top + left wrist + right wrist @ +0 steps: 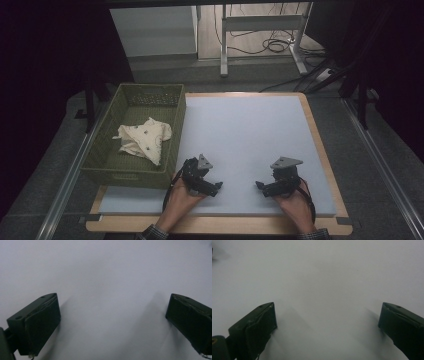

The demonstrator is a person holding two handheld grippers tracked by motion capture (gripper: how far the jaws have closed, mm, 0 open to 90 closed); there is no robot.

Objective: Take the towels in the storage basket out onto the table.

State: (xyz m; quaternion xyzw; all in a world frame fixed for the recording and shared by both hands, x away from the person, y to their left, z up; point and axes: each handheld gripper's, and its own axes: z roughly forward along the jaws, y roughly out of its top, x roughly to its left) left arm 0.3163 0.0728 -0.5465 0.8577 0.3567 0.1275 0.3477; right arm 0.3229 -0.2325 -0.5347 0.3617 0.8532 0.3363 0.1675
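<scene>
Table: a flat wooden table (324,150) with a big pale blue mat (250,135) covering most of its top.
Left edge: a green plastic basket (172,145) sits here, touching the mat.
Near edge: two black grippers rest on the mat.

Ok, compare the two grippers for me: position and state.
The left gripper lies close beside the green basket holding the crumpled cloth; the right gripper sits farther from it, nearer the mat's right side. Left points right, right points left. Both rest low over the mat, jaws wide open, holding nothing.
</scene>
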